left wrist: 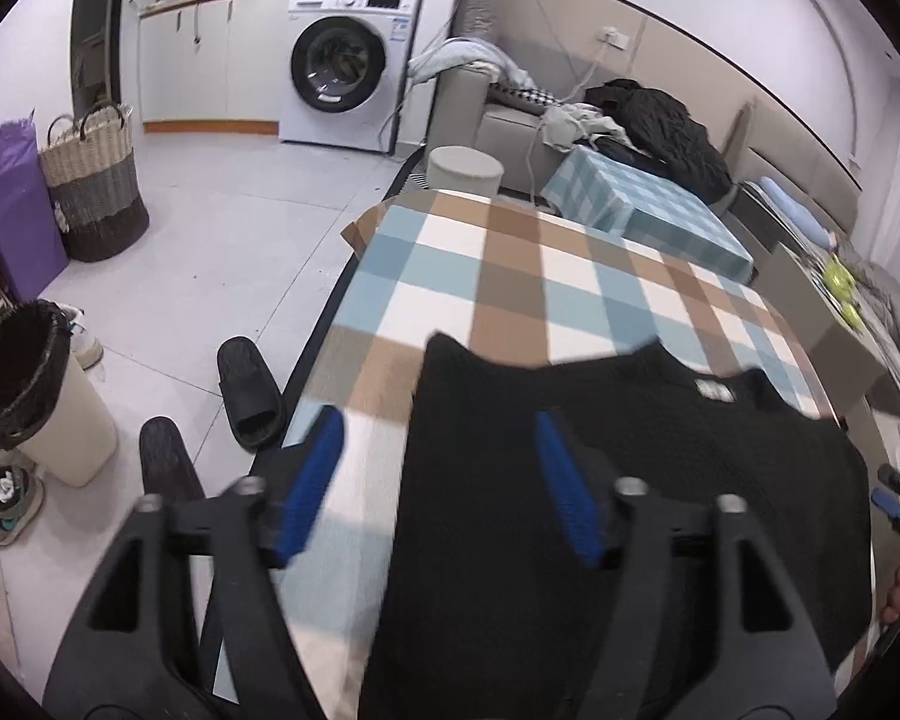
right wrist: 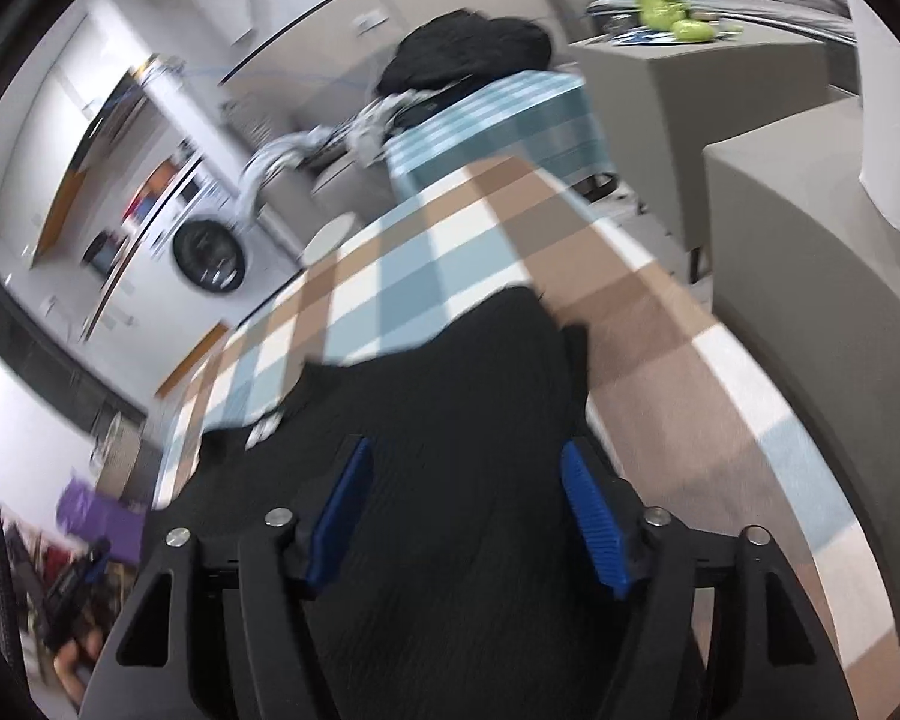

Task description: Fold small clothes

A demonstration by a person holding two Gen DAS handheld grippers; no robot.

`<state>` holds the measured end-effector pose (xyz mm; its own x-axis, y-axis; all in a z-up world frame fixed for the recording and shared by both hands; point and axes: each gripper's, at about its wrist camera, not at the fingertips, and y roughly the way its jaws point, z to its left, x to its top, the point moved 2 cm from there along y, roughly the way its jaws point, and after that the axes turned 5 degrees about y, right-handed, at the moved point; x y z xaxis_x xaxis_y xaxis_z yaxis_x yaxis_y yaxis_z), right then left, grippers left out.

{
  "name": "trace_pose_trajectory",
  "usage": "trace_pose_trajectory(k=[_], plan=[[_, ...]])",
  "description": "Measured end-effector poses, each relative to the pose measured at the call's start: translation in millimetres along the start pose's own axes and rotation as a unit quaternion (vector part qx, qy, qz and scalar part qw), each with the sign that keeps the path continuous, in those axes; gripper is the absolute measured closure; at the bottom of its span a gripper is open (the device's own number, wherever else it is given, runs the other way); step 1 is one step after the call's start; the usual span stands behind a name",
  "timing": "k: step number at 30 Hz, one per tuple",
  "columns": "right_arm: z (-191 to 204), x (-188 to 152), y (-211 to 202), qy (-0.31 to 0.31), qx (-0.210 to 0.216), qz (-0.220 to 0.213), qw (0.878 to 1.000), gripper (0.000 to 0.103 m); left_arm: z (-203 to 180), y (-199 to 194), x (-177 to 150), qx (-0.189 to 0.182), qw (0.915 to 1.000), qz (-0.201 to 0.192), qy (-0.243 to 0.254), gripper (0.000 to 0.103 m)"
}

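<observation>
black knit top (left wrist: pixel 600 480) lies spread on the checked tablecloth (left wrist: pixel 510 276), filling the lower middle of both wrist views, its white label (left wrist: pixel 714 389) toward the upper right of the garment in the left view. the left gripper (left wrist: pixel 438 480) hangs over the garment's left edge with its blue pads standing apart and nothing between them; the right gripper (right wrist: pixel 468 510) hangs over the cloth too, jaws apart and empty. judged from this, one fold stage looks set down and released, and the top seems laid flat rather than finished. the next move likely calls for picking a fresh edge or hem, pinching only one layer, and carrying it across evenly without dragging the tablecloth.
</observation>
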<state>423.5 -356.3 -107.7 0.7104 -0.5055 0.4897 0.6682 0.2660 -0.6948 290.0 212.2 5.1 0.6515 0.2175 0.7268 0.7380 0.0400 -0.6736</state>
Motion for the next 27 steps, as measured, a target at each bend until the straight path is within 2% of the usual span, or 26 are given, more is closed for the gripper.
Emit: trace_pose_trajectory(k=[2, 4, 6, 13, 16, 21, 27], plan=[[3.9, -11.9, -12.3, -0.028, -0.001, 0.009, 1.0, 0.026, -7.7, -19.9, -12.2, 0.005, 0.9999, -0.004, 0.01, 0.018], [6.4, -24.1, -24.3, -0.058, -0.003, 0.011, 0.998, 0.015, -15.0, -42.4, -26.9, 0.007, 0.9997, -0.01, 0.019, 0.014], [6.4, -39.3, -40.2, -0.085, -0.008, 0.011, 0.996, 0.013, -21.2, -63.2, -40.8, 0.005, 0.9995, -0.016, 0.025, 0.001], [-8.3, -83.1, -81.3, -0.114, -0.009, 0.027, 0.993, 0.013, -29.4, -124.1, -87.5, -0.019, 0.9991, -0.038, 0.007, 0.001], [-14.9, -99.7, -93.6, -0.125, -0.012, 0.033, 0.992, 0.013, -28.1, -136.2, -106.7, -0.029, 0.9992, -0.029, 0.004, 0.001], [-30.1, -113.3, -91.3, -0.115, -0.017, 0.061, 0.991, 0.013, -21.7, -128.7, -131.0, -0.029, 0.9996, 0.0, -0.006, 0.001], [-40.5, -120.3, -78.7, -0.119, -0.01, 0.091, 0.989, 0.014, -12.7, -108.7, -135.1, -0.028, 0.9993, 0.017, -0.02, 0.001]])
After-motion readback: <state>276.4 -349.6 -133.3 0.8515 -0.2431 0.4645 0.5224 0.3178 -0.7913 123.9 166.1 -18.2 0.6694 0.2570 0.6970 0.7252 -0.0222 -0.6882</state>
